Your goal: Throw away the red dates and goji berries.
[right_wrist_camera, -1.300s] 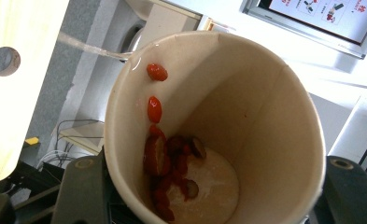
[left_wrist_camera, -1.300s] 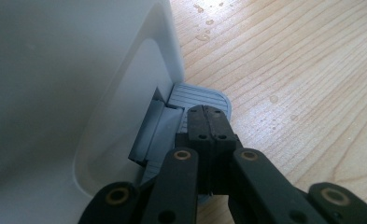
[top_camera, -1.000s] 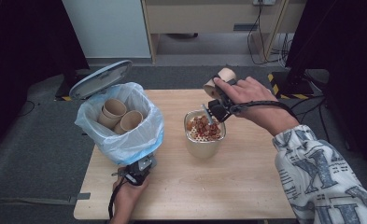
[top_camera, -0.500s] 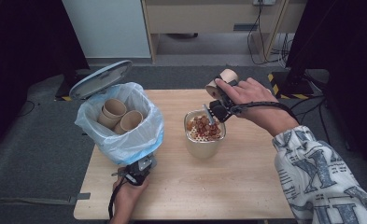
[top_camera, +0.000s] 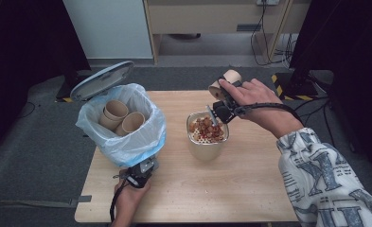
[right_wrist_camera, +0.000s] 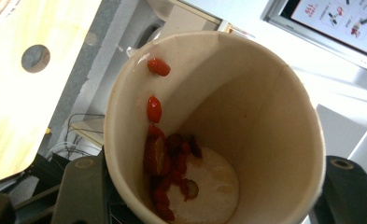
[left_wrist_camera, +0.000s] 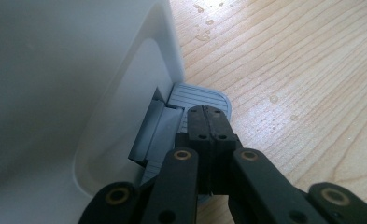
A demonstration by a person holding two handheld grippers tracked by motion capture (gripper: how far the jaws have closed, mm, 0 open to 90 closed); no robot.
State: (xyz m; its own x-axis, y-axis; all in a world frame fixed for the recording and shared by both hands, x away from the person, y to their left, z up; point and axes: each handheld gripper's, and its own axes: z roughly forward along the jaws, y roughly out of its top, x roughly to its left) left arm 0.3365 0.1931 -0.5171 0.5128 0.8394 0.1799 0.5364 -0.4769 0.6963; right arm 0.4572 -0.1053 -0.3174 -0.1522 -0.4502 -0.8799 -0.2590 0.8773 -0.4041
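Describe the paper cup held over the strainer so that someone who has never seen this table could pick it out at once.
Start at the wooden table, then find the strainer pot of red bits at its middle. Just beyond it, the right gripper holds a tan paper cup tipped over; unlike the cups in the bagged bin, red berries cling inside it.

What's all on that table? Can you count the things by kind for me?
Paper cups: 4, three in the bin and one held sideways in the right gripper
Pedal bin with a bag and raised lid: 1
Strainer container holding red and brown scraps: 1
Total: 6
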